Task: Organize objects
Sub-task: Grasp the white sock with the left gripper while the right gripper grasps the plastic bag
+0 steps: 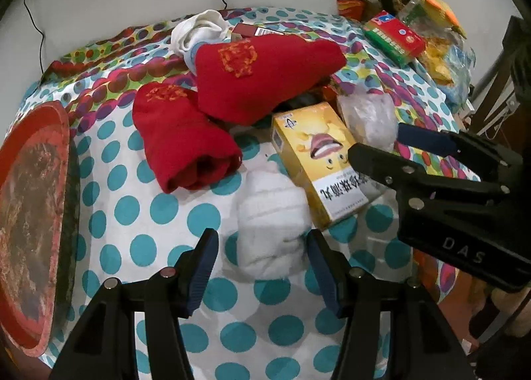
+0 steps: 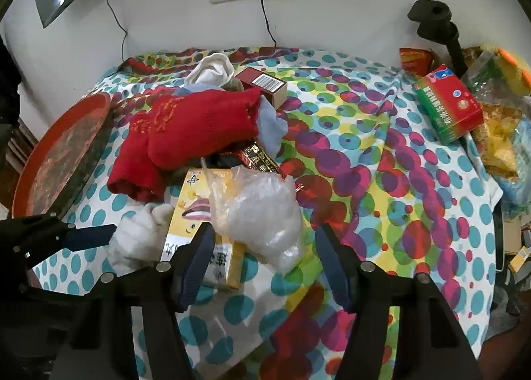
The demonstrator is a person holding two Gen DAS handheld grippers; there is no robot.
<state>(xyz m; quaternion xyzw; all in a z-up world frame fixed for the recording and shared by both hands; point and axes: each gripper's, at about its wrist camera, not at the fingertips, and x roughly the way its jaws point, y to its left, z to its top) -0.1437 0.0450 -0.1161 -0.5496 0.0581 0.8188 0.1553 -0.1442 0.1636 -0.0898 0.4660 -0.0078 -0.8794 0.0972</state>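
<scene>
Two rolled red knit socks [image 1: 212, 104] beside glossy yellow carton [image 1: 318, 161].

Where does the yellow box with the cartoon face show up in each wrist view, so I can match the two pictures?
Left wrist view: the yellow box lies right of centre, beside the white sock, under the right gripper.
Right wrist view: the same box sits lower left of centre, partly covered by the clear plastic bag.
Shared landmark: the red socks just behind the box.
</scene>
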